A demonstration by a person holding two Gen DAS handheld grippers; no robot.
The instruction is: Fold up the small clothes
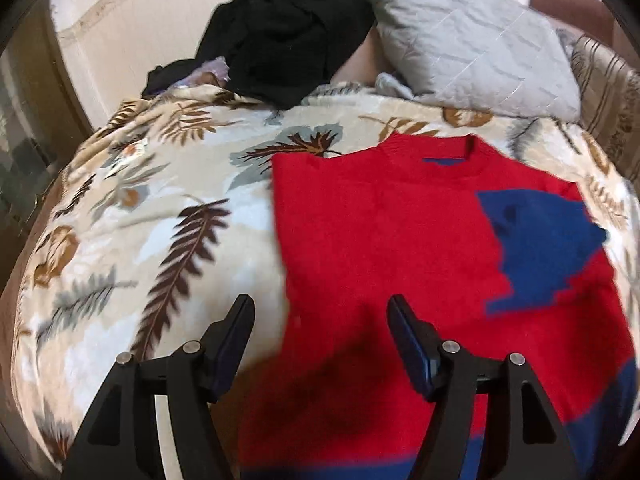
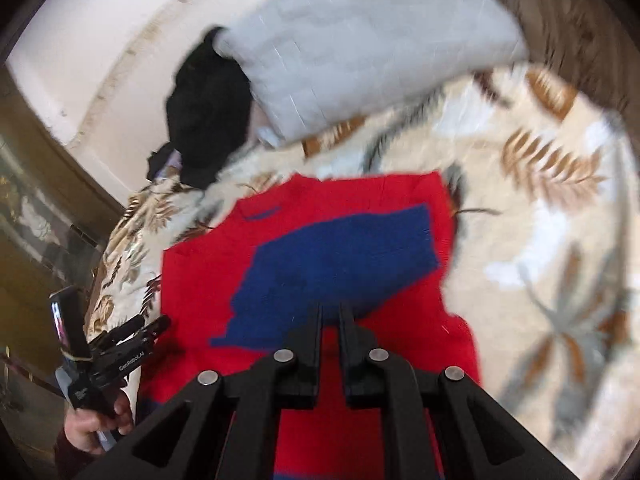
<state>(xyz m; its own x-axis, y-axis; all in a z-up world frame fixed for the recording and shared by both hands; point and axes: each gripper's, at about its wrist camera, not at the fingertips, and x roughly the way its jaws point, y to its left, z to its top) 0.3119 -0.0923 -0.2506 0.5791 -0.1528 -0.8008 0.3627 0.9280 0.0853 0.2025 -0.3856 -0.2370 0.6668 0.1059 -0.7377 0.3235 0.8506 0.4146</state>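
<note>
A red knit sweater (image 1: 380, 220) (image 2: 192, 280) lies flat on the leaf-patterned blanket (image 1: 160, 200) (image 2: 540, 200), collar at the far end. A blue piece (image 1: 548, 248) (image 2: 332, 260) lies across its chest, and a blue band (image 1: 360, 468) runs along the near hem. My left gripper (image 1: 320, 304) hovers open over the sweater's left edge with nothing between its fingers. It also shows at the left of the right wrist view (image 2: 136, 332), held in a hand (image 2: 92, 432). My right gripper (image 2: 330, 308) hangs over the blue piece, jaws shut and empty.
A grey quilted pillow (image 1: 472, 48) (image 2: 360, 40) and a heap of black clothing (image 1: 288, 28) (image 2: 208, 108) sit at the head of the bed against a pale wall (image 1: 132, 20). Bare blanket lies to the sweater's left and right. The bed edge drops off at the left.
</note>
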